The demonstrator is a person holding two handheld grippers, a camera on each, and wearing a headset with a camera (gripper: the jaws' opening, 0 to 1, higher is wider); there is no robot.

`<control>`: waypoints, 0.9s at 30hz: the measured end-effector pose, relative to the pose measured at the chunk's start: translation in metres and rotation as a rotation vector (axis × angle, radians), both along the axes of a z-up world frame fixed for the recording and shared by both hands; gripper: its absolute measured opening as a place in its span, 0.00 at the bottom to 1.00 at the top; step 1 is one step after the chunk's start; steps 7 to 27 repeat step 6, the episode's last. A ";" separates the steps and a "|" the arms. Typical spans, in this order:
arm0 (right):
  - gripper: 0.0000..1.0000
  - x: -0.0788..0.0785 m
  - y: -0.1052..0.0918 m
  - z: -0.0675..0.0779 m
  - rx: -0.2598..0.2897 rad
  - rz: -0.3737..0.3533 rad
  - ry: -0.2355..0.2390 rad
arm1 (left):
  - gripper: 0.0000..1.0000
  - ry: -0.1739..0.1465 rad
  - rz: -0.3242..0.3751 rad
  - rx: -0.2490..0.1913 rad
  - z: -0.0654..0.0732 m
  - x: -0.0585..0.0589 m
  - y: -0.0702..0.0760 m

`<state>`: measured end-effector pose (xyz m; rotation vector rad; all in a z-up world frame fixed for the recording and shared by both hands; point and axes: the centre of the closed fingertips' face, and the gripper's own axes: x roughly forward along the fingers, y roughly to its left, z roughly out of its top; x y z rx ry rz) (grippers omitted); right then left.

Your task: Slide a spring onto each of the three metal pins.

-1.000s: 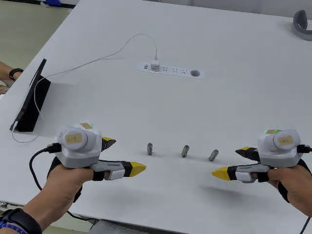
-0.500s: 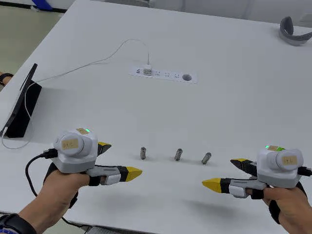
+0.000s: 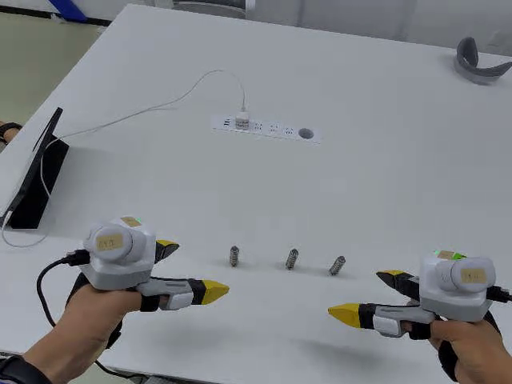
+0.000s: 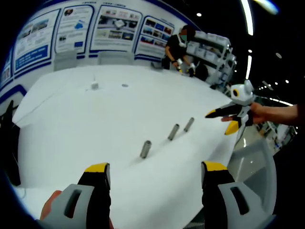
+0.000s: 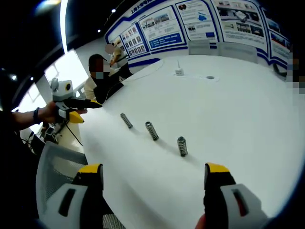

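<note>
Three small coiled springs stand in a row on the white table: spring one (image 3: 234, 255), spring two (image 3: 292, 258) and spring three (image 3: 338, 265), which leans a little. The pins inside them cannot be made out. My left gripper (image 3: 194, 268) hovers open to the left of the row, with nothing between its yellow-tipped fingers. My right gripper (image 3: 364, 294) is open and empty, to the right of the row and nearer the front edge. The left gripper view has the springs (image 4: 146, 149) ahead of my gripper (image 4: 156, 169). In the right gripper view the same row (image 5: 151, 130) lies beyond my gripper (image 5: 153, 169).
A white power strip (image 3: 264, 128) with a plugged-in cable lies at mid-table. A dark tablet stand (image 3: 36, 180) leans at the left edge. A grey curved object (image 3: 480, 64) sits at the far right. People stand beyond the table (image 4: 181, 45). A chair (image 5: 57, 176) is near the table's edge.
The head camera has shifted, so the whole picture moved. The right gripper has drawn back a little toward the front edge. Both grippers stay open and the springs have not moved.
</note>
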<state>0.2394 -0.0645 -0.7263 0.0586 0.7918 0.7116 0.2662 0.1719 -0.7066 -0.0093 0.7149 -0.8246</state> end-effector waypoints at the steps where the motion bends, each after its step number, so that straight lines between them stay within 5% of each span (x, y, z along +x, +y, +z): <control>1: 0.89 0.000 0.000 0.000 0.001 0.000 0.000 | 0.82 0.017 0.009 -0.005 -0.001 -0.001 0.001; 27: 0.90 0.000 0.000 0.000 0.002 0.003 -0.001 | 0.83 0.012 0.015 -0.011 0.000 0.000 0.003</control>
